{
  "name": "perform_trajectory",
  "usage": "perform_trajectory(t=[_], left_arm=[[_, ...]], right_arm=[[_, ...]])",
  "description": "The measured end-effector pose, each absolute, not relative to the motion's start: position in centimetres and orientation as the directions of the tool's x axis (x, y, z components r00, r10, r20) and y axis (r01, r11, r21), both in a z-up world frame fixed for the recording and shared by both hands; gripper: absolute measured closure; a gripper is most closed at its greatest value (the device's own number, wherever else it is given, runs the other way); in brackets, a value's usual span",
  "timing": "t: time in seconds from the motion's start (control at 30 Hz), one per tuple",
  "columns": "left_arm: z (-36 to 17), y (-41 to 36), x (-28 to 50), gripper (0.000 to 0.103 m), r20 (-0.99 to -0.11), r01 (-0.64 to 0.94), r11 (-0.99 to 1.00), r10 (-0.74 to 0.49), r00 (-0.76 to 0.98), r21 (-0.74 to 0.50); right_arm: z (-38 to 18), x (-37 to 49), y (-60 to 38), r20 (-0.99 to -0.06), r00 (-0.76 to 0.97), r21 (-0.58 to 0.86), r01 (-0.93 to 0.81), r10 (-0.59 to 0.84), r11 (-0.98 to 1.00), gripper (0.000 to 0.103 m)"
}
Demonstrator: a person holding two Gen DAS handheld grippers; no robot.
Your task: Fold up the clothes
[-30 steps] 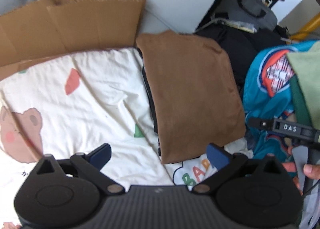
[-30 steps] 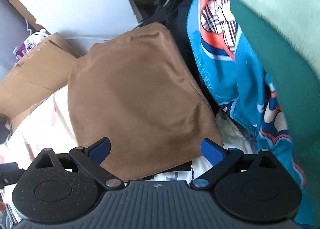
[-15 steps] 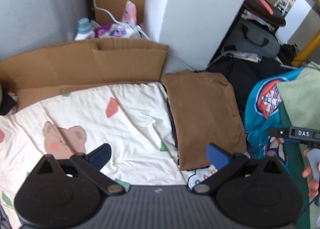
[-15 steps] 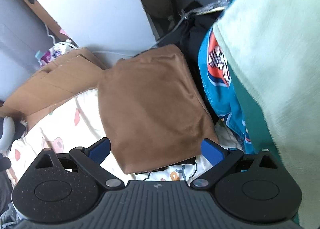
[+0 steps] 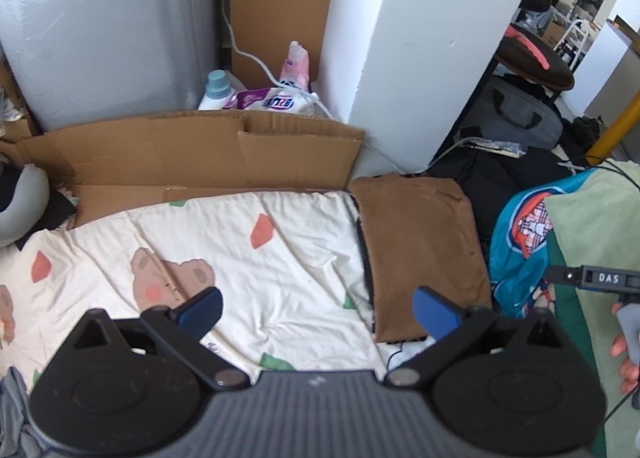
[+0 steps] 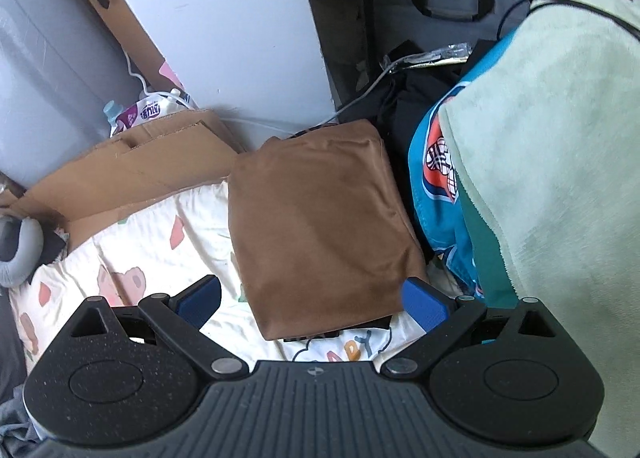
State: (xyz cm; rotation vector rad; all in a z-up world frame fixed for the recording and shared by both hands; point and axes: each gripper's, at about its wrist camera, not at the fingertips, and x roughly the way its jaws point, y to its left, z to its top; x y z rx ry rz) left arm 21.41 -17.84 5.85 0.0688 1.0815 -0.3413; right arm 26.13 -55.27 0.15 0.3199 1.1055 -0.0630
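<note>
Daylight fills both views, bright and even, strongest on the white pillar and the pale green cloth, which looks washed out and slightly smeared. Shadows are soft. Fisheye bending curves the walls and darkens the corners; the cream bedsheet stays sharp

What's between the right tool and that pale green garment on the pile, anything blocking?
Nothing visible. The right tool is open and empty over the folded brown garment. The pale green garment lies on top of the pile to its right, over the blue printed garment, with nothing covering it or in the gap.
</note>
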Motion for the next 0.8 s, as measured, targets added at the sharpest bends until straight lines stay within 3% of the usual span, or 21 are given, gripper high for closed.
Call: perform_trajectory(t=[0.33, 0.8], left_arm=[[8.7, -14.6, 20.2, 0.001, -0.870, 0.266, 0.958, -0.223, 0.440, -0.111], [12.1, -7.2, 18.8, 0.001, -0.858, 0.116, 0.986, -0.163, 0.488, -0.121]], right_arm=[[2.7, 26.5, -52.7, -0.885, 0.447, 0.230, 0.176, 0.131, 0.957, 0.003], [11.4, 27.8, -46.2, -0.868, 0.481, 0.208, 0.124, 0.125, 0.970, 0.003]])
